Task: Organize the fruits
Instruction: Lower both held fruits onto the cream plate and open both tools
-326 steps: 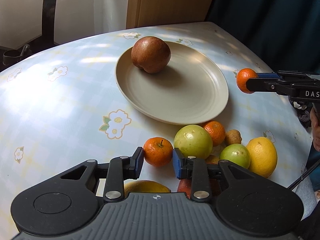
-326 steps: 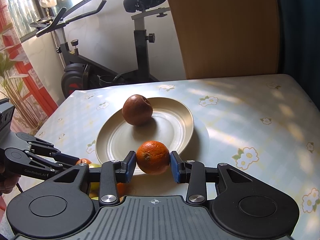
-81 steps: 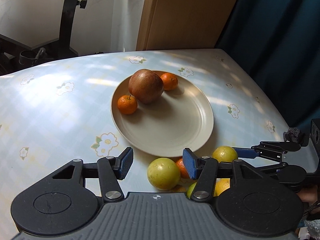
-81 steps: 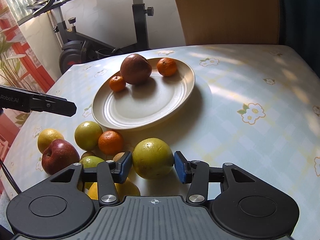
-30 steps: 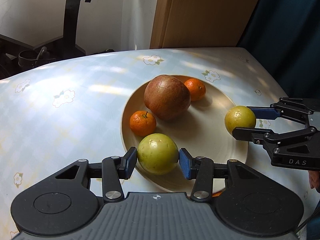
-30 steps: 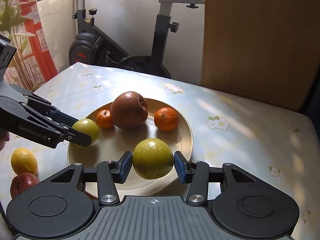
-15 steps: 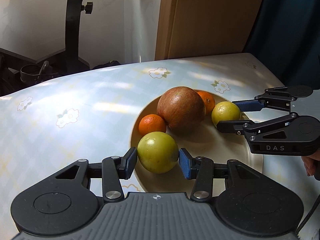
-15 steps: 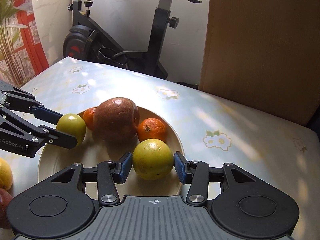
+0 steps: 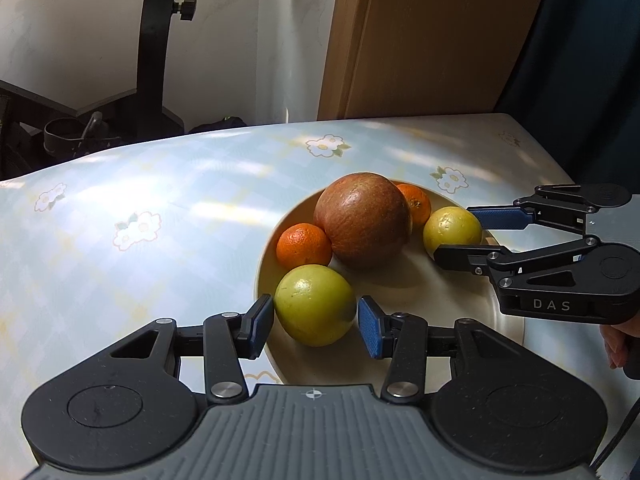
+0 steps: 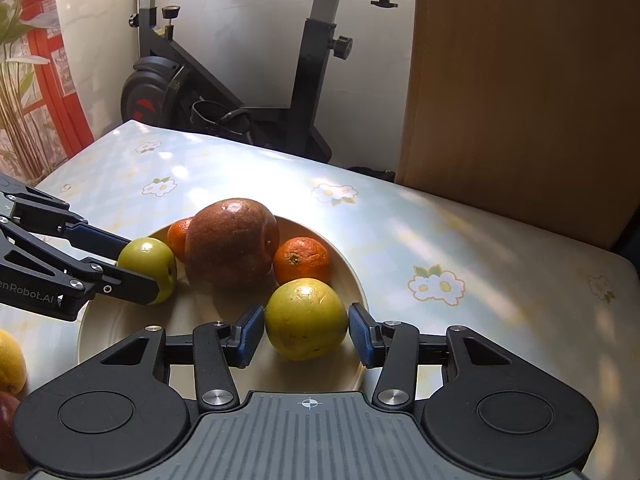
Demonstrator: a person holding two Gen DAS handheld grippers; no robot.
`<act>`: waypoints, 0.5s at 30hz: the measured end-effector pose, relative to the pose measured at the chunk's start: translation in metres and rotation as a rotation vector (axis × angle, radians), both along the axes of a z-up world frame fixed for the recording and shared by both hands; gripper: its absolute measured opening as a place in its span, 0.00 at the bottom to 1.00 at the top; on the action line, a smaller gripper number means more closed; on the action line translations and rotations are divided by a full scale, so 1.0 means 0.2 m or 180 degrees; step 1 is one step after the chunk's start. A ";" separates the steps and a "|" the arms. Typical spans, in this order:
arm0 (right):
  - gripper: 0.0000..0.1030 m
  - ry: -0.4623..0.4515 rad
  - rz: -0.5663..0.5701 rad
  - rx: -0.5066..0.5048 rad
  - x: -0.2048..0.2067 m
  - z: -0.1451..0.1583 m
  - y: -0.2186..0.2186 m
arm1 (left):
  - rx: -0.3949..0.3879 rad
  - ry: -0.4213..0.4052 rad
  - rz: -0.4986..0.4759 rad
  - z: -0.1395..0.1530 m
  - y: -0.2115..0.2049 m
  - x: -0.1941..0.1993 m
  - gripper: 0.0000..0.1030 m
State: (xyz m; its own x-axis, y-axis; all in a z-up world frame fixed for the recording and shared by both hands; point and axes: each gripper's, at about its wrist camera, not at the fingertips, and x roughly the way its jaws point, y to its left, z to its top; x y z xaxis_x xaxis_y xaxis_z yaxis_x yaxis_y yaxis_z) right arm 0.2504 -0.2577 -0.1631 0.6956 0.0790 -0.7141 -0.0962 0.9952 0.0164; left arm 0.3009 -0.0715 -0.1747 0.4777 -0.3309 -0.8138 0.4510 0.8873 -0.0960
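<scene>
A cream plate (image 9: pixel 444 308) (image 10: pixel 352 272) holds a big red-brown fruit (image 9: pixel 362 220) (image 10: pixel 232 244) and two small oranges (image 9: pixel 304 244) (image 10: pixel 302 260). My left gripper (image 9: pixel 316 322) sits around a green fruit (image 9: pixel 316 304) on the plate's near left; its pads stand slightly off the fruit. It shows in the right wrist view (image 10: pixel 132 264) too. My right gripper (image 10: pixel 306 328) sits around a yellow-green fruit (image 10: pixel 306 318) (image 9: pixel 452 230) on the plate's right side, pads just apart from it.
A lemon (image 10: pixel 10 360) and a red apple (image 10: pixel 8 432) lie on the flowered tablecloth (image 9: pixel 140 220) left of the plate. An exercise bike (image 10: pixel 240 80) and a wooden panel (image 10: pixel 520 100) stand beyond the table's far edge.
Both grippers carried their green fruits onto the plate and lowered them. Both sets of jaws have opened a little, so the fruits rest on the plate.
</scene>
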 end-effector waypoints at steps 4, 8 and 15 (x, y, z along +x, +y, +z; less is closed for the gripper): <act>0.42 -0.0034 -0.0004 0.0015 -0.02 0.03 0.00 | 0.0026 -0.0021 0.0051 0.03 0.02 -0.02 0.54; 0.42 -0.0057 -0.0020 0.0045 -0.05 0.06 0.01 | 0.0015 -0.0036 0.0084 0.06 0.05 -0.04 0.54; 0.42 -0.0133 -0.0099 0.0173 -0.16 0.12 0.04 | -0.0042 -0.0129 0.0147 0.14 0.13 -0.09 0.54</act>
